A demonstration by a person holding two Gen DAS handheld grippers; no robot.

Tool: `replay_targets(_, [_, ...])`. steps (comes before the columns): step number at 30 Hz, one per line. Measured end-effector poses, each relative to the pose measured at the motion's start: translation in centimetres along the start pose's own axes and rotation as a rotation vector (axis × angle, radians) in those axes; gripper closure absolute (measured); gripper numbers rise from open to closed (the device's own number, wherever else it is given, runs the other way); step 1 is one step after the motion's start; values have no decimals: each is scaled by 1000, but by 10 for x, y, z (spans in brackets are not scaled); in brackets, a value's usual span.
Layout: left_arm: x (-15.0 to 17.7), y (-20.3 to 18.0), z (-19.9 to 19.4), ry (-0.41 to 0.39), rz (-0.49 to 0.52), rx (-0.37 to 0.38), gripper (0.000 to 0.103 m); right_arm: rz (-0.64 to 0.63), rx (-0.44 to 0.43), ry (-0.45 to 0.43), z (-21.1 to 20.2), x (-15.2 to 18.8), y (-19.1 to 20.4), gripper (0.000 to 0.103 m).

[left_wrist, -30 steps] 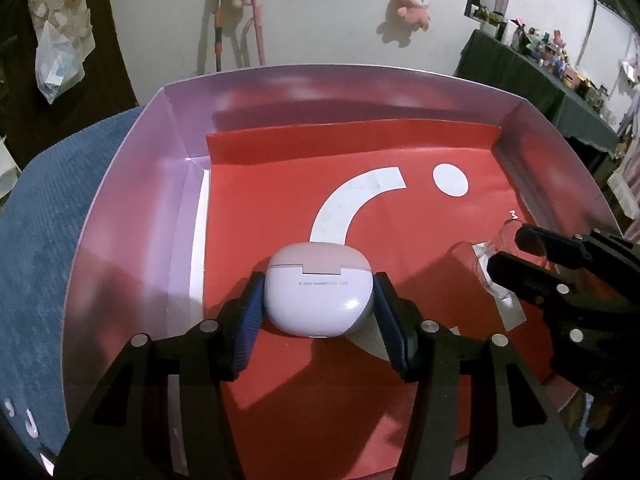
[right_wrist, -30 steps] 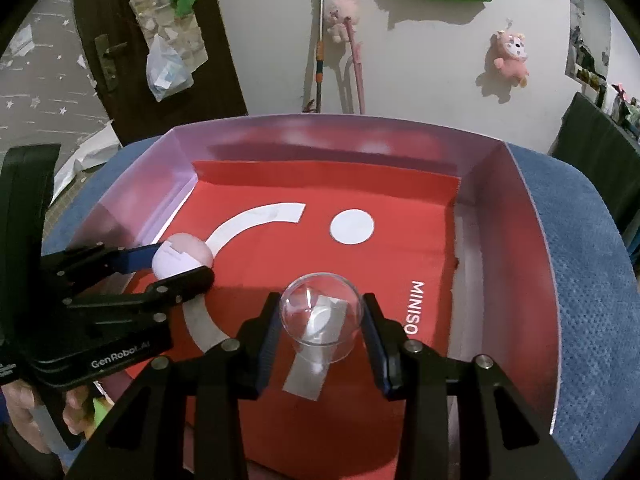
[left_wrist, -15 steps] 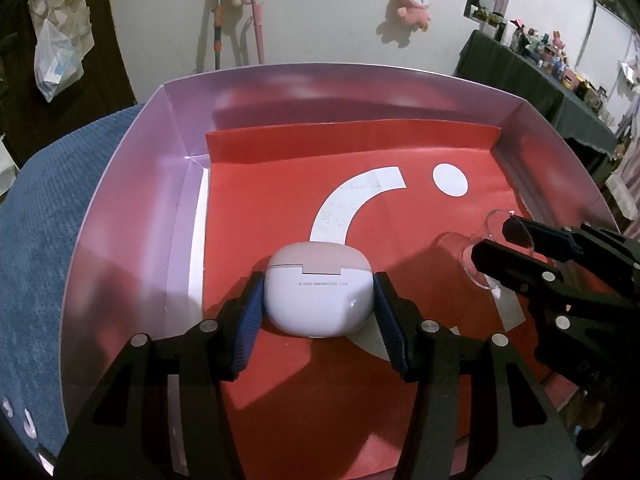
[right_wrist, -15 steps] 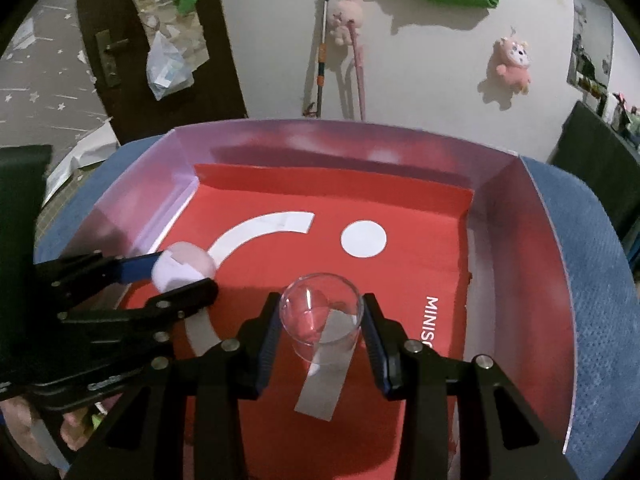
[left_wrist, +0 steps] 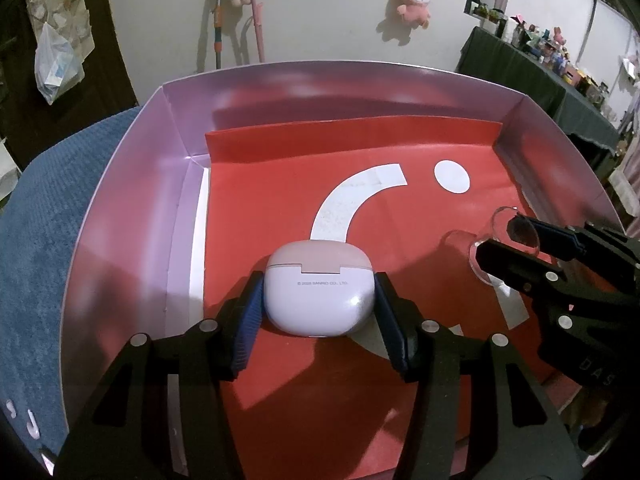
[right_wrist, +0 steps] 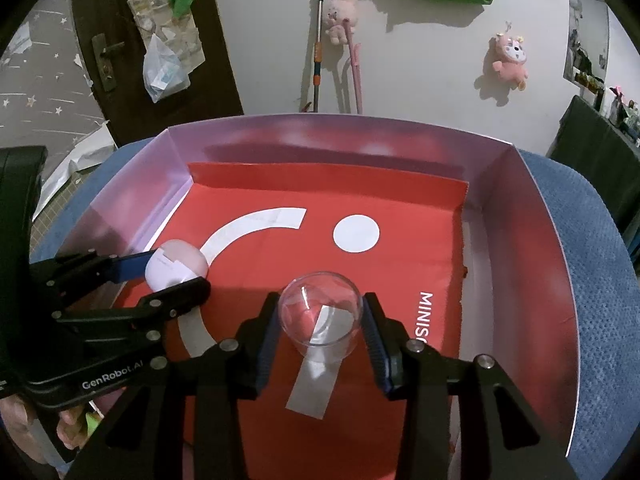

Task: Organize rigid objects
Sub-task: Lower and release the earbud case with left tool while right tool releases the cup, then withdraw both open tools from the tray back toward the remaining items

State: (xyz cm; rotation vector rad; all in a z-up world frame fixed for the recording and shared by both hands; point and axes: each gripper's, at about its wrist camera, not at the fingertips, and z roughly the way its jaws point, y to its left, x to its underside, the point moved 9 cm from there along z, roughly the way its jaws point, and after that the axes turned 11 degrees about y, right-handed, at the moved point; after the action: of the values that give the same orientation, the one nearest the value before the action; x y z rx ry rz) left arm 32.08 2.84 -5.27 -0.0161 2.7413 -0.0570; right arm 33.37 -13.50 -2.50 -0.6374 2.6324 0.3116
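Observation:
My left gripper (left_wrist: 319, 302) is shut on a white and pink earbud case (left_wrist: 319, 289), held low over the red liner of a shallow pink box (left_wrist: 132, 216). The case also shows in the right wrist view (right_wrist: 176, 266). My right gripper (right_wrist: 320, 322) is shut on a small clear plastic cup (right_wrist: 320, 312), held over the liner to the right of the case. In the left wrist view the cup (left_wrist: 504, 236) sits between the right gripper's fingers (left_wrist: 520, 268).
The box has raised walls (right_wrist: 532, 248) on all sides and rests on a blue textured cloth (right_wrist: 600, 280). The liner carries white shapes and the word MINISO. A white wall with plush toys and a dark door stand behind.
The right gripper has lifted the cup slightly and drawn it back toward the near side. The left gripper and case have barely moved.

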Motion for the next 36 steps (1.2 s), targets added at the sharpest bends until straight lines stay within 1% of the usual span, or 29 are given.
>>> replay_targets(7, [0,-1,0,0,5,-9,51,3,-8,1,0,0,1,59])
replay_targets(17, [2,3,-3,-8,-14,-26,50,2,-15,-3,-2,1,1,58])
replay_targets(19, [2,3,-4,-13,-12,-36,45,2,-18,-5,-2,1,2,57])
replay_targets(20, [2,3,-5,-18,-10,-38,35,2,-21,-7,-3,1,2,56])
replay_targets(21, [2,3,-8,-28,-11,-32,30,2,-24,-10,-4,2,3,53])
replay_targets(22, [2,3,-10,-37,-13,-22,30,0,-25,-14,-5,2,4,48])
replay_targets(23, [2,4,-12,-40,-15,-18,30,-1,-26,-18,-7,3,3,45])
replay_targets(28, [4,3,-14,-44,2,-27,29,-5,-36,-35,-14,5,6,44])
replay_targets(30, [6,1,-16,-48,10,-23,23,-4,-44,-49,-20,6,7,41])
replay_targets(32, [5,-1,-21,-63,16,-15,18,-3,-50,-67,-27,7,8,34])
replay_targets(36, [8,-7,-37,-107,33,-18,7,-5,-63,-96,-41,10,10,34])
